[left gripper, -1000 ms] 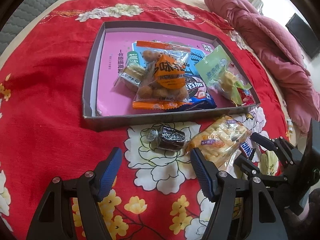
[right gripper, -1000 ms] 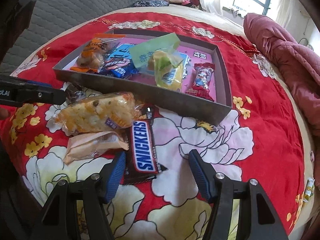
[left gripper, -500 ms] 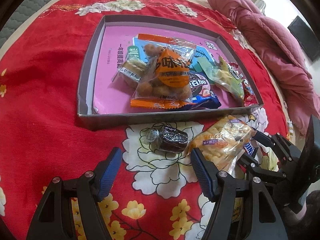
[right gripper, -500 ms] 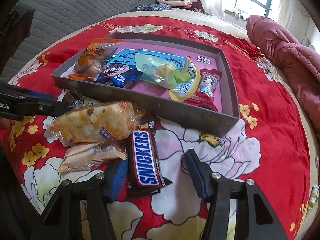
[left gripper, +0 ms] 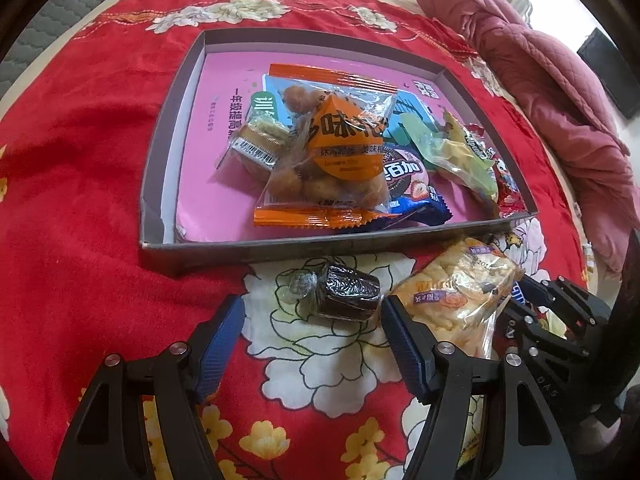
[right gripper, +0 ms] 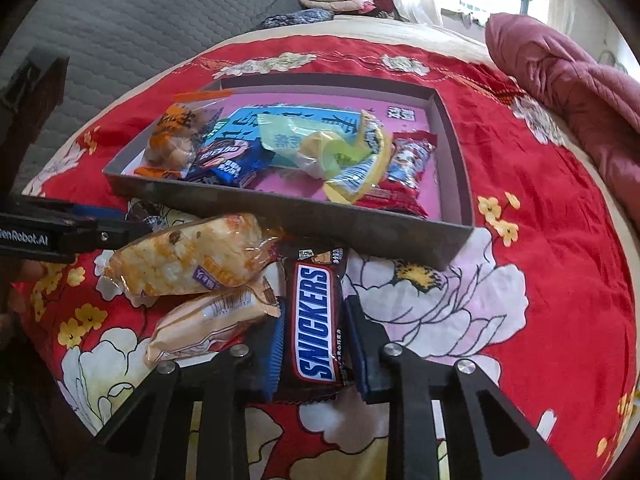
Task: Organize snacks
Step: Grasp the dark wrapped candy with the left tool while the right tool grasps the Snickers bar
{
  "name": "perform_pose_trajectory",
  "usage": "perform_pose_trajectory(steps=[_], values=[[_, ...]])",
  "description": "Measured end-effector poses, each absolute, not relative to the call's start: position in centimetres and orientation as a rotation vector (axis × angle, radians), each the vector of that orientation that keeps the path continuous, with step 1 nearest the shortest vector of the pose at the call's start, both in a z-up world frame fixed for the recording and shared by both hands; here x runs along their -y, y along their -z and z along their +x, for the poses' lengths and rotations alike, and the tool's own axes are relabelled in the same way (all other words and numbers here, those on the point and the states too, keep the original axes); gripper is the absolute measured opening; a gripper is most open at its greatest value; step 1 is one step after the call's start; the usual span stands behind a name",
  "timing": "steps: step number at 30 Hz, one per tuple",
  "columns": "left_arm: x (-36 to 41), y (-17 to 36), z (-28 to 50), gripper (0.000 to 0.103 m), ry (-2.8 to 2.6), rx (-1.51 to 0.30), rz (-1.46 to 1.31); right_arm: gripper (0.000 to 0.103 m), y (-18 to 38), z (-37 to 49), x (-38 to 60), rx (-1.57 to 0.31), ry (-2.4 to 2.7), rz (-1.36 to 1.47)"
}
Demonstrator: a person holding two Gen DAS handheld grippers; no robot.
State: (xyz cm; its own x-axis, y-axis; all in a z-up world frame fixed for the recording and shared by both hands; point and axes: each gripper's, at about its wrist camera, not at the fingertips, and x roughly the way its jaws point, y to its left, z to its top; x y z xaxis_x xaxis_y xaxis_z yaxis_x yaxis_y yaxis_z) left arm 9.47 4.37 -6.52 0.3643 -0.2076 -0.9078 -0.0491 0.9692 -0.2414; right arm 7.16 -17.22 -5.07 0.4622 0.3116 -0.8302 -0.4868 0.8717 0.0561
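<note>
Pinching the Snickers bar [right gripper: 316,320] in your right gripper [right gripper: 314,344], jaws pressed to its two long edges, you are mid-pickup; next, lift it clear and carry it forward over the near wall of the snack tray [right gripper: 304,220]. Your left gripper [left gripper: 312,344] hangs with jaws spread, the dark foil-wrapped sweet [left gripper: 346,298] just ahead of them on the bedspread [left gripper: 80,200].

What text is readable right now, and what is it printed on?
"SNICKERS": the Snickers bar, clamped in the right hand-held gripper.
"...enRobot.AI", cut off: the left hand-held gripper.
Chinese print on the orange snack bag, blue cookie pack, tray floor and rice cracker pack: not reliably readable.
</note>
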Motion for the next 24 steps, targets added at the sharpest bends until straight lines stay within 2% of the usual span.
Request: perform_pose_trajectory(steps=[24], values=[[-4.2, 6.9, 9.9, 0.071, 0.083, -1.151, -0.253, 0.029, 4.4, 7.0, 19.4, -0.986, -0.423, -0.138]])
